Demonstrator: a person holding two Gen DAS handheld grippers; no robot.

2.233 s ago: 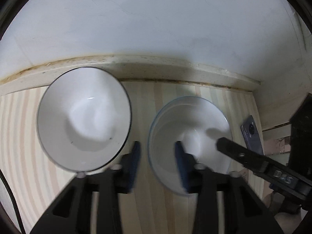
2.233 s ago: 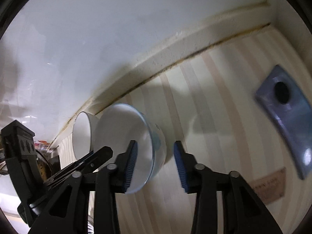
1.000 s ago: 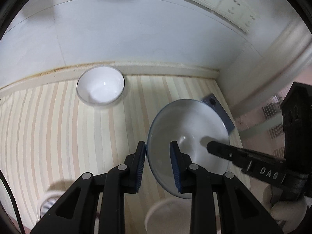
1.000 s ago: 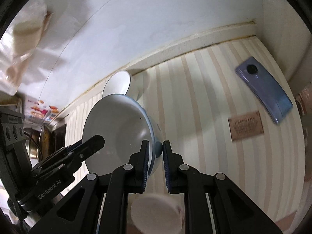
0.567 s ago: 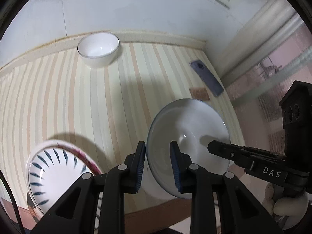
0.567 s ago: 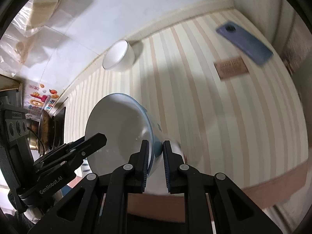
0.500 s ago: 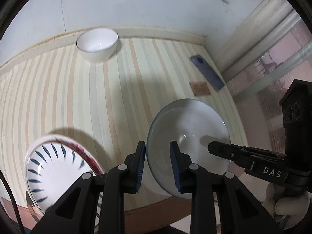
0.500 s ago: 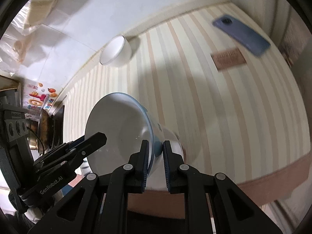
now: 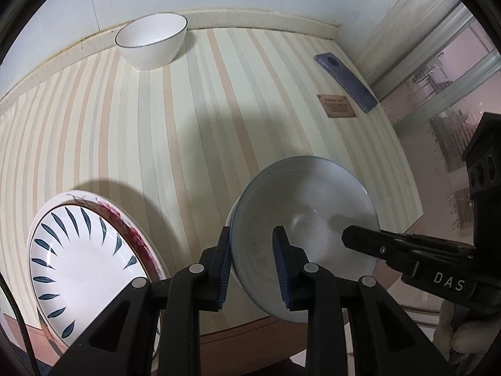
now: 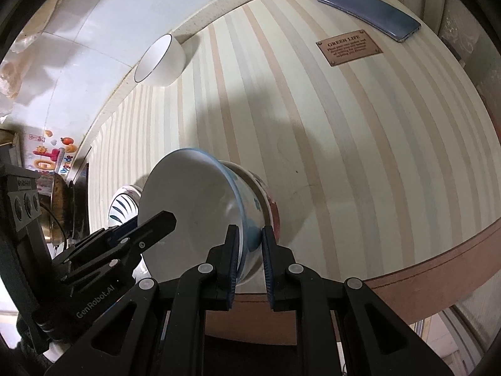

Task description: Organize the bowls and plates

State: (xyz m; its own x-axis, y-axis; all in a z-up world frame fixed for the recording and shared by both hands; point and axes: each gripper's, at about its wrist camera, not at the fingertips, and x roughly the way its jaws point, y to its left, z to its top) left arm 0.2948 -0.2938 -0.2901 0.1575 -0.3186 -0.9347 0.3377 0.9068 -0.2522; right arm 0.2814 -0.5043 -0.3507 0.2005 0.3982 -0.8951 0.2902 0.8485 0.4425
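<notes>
From the left wrist, a small white bowl (image 9: 152, 40) sits by the wall, a phone (image 9: 346, 83) and plaque (image 9: 336, 105) far right, a leaf-patterned plate (image 9: 84, 250) at the near table (image 9: 188, 125) edge. The blue-rimmed bowl (image 9: 303, 228), tilted, is pinched at its rim by the left gripper (image 9: 252, 263).

From the right wrist, the right gripper (image 10: 250, 253) clamps the opposite rim, above another bowl (image 10: 269, 206) beneath.
</notes>
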